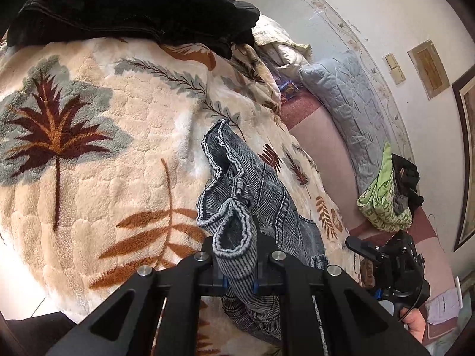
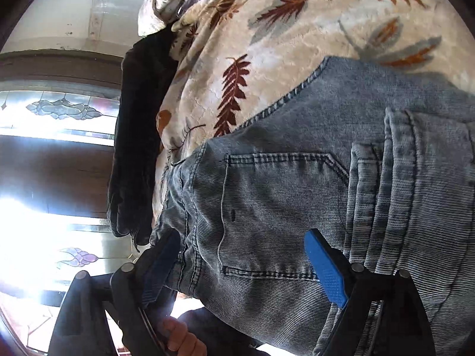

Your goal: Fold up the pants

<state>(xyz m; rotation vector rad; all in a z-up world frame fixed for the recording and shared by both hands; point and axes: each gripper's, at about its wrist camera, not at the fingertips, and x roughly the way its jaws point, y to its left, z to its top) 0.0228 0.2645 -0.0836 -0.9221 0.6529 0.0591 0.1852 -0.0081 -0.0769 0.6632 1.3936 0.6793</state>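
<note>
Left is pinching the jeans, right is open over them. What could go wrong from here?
1. The left gripper pinches only a bunched hem of the jeans; lifting may drag them into a twisted heap rather than a flat fold.
2. The right gripper is open around the pocket area; closing here could grab several layers.
3. The black pants lie close by on the blanket, so a wide sweep may snag them.

Both wrist views look forward, close over the leaf-print blanket (image 1: 89, 163); the faded jeans (image 1: 261, 195) fill the right view's lower right.
</note>
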